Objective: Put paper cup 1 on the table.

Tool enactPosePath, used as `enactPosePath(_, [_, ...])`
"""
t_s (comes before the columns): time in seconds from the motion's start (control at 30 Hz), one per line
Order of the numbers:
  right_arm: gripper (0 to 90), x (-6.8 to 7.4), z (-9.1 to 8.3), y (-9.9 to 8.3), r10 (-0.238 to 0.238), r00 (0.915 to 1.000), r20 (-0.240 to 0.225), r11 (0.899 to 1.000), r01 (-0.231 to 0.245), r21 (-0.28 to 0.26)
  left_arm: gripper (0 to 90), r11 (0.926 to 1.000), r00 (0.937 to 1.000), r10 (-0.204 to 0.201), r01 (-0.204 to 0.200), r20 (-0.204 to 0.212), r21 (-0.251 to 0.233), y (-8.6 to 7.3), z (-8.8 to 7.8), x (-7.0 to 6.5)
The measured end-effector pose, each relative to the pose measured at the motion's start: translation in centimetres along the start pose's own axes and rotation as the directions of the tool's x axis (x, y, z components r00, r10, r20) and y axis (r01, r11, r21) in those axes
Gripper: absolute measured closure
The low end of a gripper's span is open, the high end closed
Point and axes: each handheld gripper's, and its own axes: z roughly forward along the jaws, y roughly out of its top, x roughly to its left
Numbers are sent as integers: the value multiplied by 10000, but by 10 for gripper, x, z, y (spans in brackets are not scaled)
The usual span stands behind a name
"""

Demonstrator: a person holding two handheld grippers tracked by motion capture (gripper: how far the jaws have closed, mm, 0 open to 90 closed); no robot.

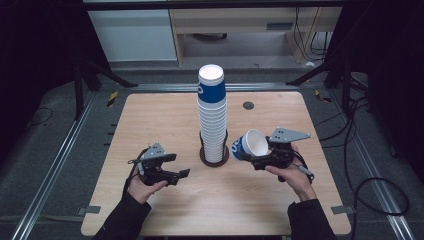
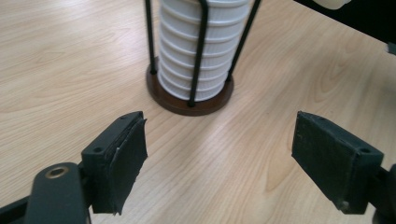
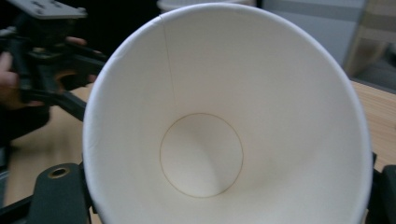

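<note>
A tall stack of paper cups (image 1: 212, 115), white with a blue band on the top one, stands upright in a dark wire holder (image 1: 215, 159) at the middle of the wooden table (image 1: 150, 115). My right gripper (image 1: 256, 151) is to the right of the holder and shut on a single blue and white paper cup (image 1: 250, 144), tilted with its mouth toward the camera. In the right gripper view this cup (image 3: 224, 126) shows its white inside. My left gripper (image 1: 179, 165) is left of the holder, open and with nothing between its pads (image 2: 123, 158). The stack (image 2: 196, 51) stands ahead of it.
A small dark round grommet (image 1: 248, 105) sits in the tabletop at the back right. Black frame legs and cables (image 1: 370, 185) lie on the floor around the table. In the right gripper view the other hand and its gripper (image 3: 46, 56) are at the upper left.
</note>
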Motion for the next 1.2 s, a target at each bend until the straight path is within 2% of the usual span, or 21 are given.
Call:
enactPosePath(0.07, [198, -12, -6, -1, 393, 9948, 934, 9989, -416, 225, 169, 9999, 9998, -162, 162, -137, -1, -1, -1, 4])
enactPosePath(0.1, [198, -12, -6, -1, 393, 9948, 934, 9989, -416, 225, 168, 9999, 9998, -162, 162, -137, -1, -1, -1, 4])
enactPosePath(0.13, [198, -19, -10, -2, 483, 9867, 1550, 9976, -555, 425, 168, 9997, 9994, -249, 249, -232, -6, -2, -1, 6])
enactPosePath(0.17, [198, -22, -11, -2, 514, 9831, 1757, 9968, -612, 511, 168, 9996, 9992, -288, 287, -285, -10, -2, -2, 7])
enactPosePath(0.2, [198, -22, -11, -2, 514, 9831, 1757, 9968, -612, 511, 168, 9995, 9989, -320, 321, -344, 27, -2, -2, 9])
enactPosePath(0.23, [198, -26, -13, -3, 466, 9754, 2153, 9962, -613, 623, 168, 9993, 9985, -364, 366, -402, 41, -3, -2, 10])
enactPosePath(0.33, [197, -34, -17, -7, 388, 9546, 2954, 9923, -715, 1009, 168, 9985, 9971, -545, 549, -530, 74, -4, -2, 14])
enactPosePath(0.43, [196, -41, -18, -12, 333, 9361, 3502, 9858, -885, 1427, 168, 9980, 9954, -615, 624, -732, 109, -5, -3, 17])
enactPosePath(0.47, [196, -44, -18, -15, 288, 9273, 3731, 9822, -956, 1616, 168, 9980, 9951, -612, 622, -779, 102, -6, -4, 18])
enactPosePath(0.57, [195, -51, -17, -21, 106, 9175, 3976, 9750, -977, 1995, 168, 9977, 9934, -646, 661, -951, 134, -7, -5, 21])
enactPosePath(0.63, [194, -55, -16, -26, -126, 9038, 4277, 9611, -1071, 2547, 166, 9978, 9921, -614, 639, -1098, 195, -7, -6, 22])
enactPosePath(0.7, [194, -56, -16, -28, -139, 9025, 4305, 9599, -1086, 2586, 167, 9976, 9902, -624, 656, -1249, 219, -8, -7, 25])
enactPosePath(0.77, [193, -59, -16, -31, -85, 8963, 4434, 9540, -1256, 2723, 166, 9971, 9888, -707, 736, -1313, 175, -9, -8, 27])
enactPosePath(0.83, [193, -62, -16, -34, -119, 8880, 4597, 9444, -1412, 2970, 166, 9969, 9875, -749, 774, -1384, 122, -9, -9, 28])
enactPosePath(0.9, [192, -66, -17, -38, -41, 8851, 4655, 9345, -1622, 3167, 166, 9971, 9874, -720, 746, -1409, 133, -9, -11, 29])
enactPosePath(0.97, [191, -67, -16, -40, -89, 8774, 4796, 9274, -1721, 3320, 167, 9971, 9867, -724, 749, -1456, 113, -9, -12, 29])
enactPosePath(1.0, [191, -68, -15, -42, -195, 8725, 4882, 9196, -1759, 3512, 166, 9973, 9866, -701, 726, -1477, 115, -9, -12, 30])
enactPosePath(1.03, [190, -69, -14, -43, -185, 8698, 4930, 9151, -1839, 3588, 166, 9972, 9862, -709, 734, -1493, 112, -9, -12, 30])
enactPosePath(1.2, [188, -74, -11, -50, -177, 8678, 4967, 8922, -2104, 3996, 167, 9971, 9858, -729, 755, -1514, 113, -9, -11, 30])
